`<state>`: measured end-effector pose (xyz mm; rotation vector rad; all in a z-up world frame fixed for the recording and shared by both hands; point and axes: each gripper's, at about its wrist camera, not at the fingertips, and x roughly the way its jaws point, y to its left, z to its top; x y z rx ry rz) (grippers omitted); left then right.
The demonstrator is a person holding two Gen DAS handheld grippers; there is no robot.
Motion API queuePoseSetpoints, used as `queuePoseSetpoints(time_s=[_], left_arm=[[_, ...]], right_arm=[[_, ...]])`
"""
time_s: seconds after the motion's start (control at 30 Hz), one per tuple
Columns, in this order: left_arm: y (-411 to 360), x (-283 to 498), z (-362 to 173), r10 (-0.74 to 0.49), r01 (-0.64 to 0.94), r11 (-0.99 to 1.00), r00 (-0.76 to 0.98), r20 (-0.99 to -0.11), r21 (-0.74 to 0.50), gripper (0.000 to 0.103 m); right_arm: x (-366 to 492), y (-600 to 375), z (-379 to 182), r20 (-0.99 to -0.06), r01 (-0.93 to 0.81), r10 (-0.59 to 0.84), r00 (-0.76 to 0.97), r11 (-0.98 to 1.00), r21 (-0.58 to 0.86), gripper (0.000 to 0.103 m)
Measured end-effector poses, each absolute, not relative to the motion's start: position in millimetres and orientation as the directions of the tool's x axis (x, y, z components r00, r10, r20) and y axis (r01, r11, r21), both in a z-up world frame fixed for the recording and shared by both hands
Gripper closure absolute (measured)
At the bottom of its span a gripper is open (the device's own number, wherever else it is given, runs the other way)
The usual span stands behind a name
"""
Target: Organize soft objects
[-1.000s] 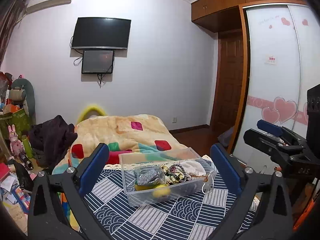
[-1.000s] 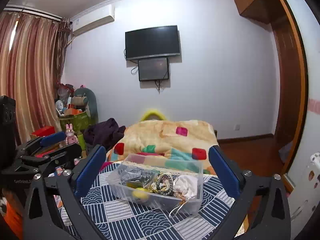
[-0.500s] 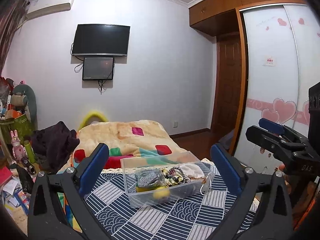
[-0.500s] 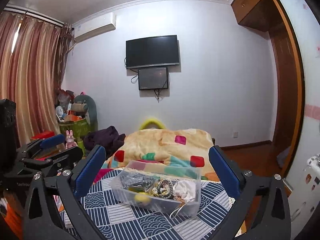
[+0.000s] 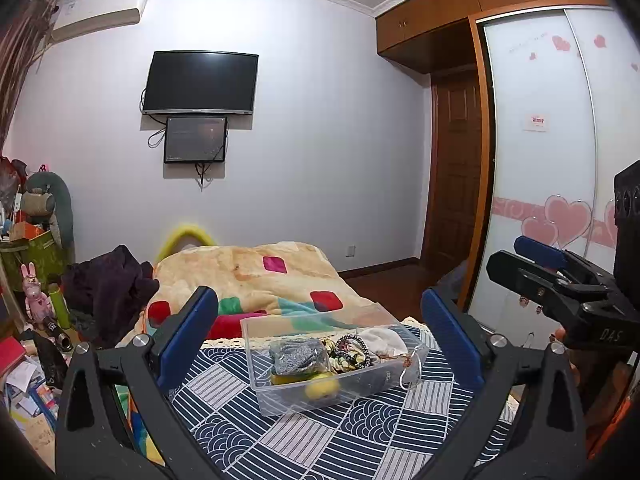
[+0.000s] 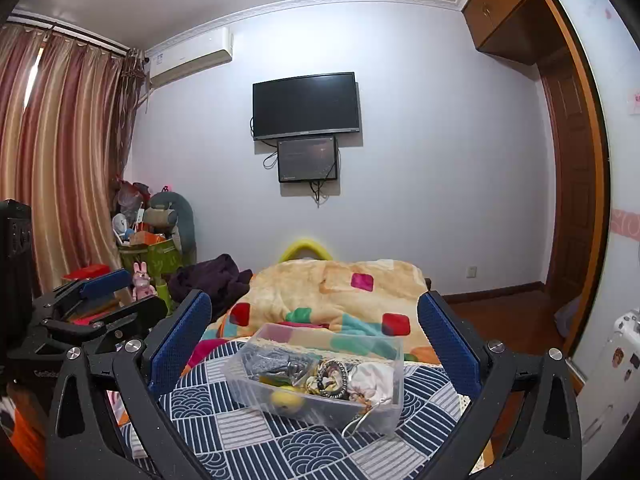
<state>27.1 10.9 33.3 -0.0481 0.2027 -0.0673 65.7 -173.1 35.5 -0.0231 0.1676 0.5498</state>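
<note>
Two spread grippers hover before a clear plastic storage bin on a navy patterned bedcover.

Left gripper and right gripper fingers stand wide, empty. Inside the bin, grey fabric, a yellow ball and a white pouch jumble together, partly hidden.

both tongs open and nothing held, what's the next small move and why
Probably ease the right tongs forward and down toward the clear plastic bin on the patterned cloth. Both it and the left tongs stand open and empty, short of the bin, whose white fabric pouch lies nearest the right side.
</note>
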Motion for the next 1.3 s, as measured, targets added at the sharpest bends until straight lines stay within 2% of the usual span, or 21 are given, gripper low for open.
queuePoseSetpoints(time_s=[1.3], left_arm=[[18, 28, 32, -0.096, 0.080, 0.993, 0.973, -0.211, -0.082, 0.000]], right_arm=[[60, -170, 40, -0.170, -0.519, 0.515, 0.841, 0.855, 0.023, 0.000]])
